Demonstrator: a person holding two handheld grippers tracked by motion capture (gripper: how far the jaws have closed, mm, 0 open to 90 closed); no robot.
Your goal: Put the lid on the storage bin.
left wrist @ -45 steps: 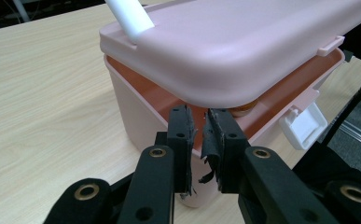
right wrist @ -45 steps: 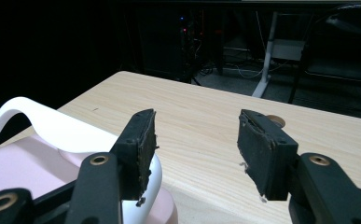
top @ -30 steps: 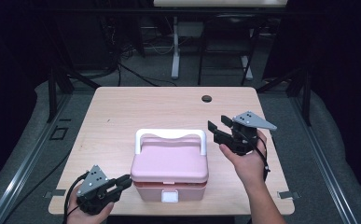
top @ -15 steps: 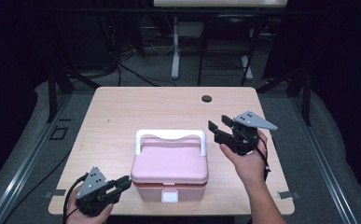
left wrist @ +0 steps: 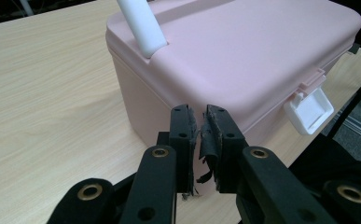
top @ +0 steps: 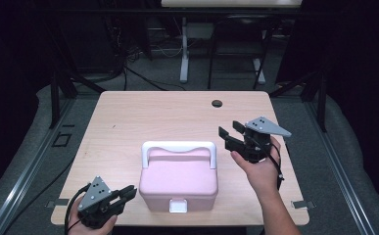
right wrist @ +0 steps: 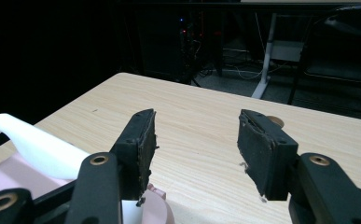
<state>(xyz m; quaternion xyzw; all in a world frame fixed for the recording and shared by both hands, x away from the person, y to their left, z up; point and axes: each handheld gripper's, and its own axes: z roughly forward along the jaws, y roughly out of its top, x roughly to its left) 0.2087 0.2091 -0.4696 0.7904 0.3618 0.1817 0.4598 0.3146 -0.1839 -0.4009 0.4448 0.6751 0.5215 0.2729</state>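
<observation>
A pink plastic box point(top: 179, 183) with a white carry handle point(top: 178, 146) and a white front latch point(top: 178, 205) stands closed on the near middle of the table. My left gripper point(top: 128, 192) sits low at the box's near left corner, pointing at its side wall point(left wrist: 243, 56). Its jaws have just been closing and stand almost together point(left wrist: 198, 112), with nothing between them. The latch point(left wrist: 308, 109) shows to their right. My right gripper point(top: 228, 134) hovers open beside the box's far right corner point(right wrist: 197, 121), empty, with the handle point(right wrist: 29, 144) to its lower left.
The wooden table point(top: 128, 122) has a round cable hole point(top: 217, 103) near its far edge. A white stand leg point(top: 183, 54) and cables lie on the dark floor behind. Bare tabletop stretches beyond and to the left of the box.
</observation>
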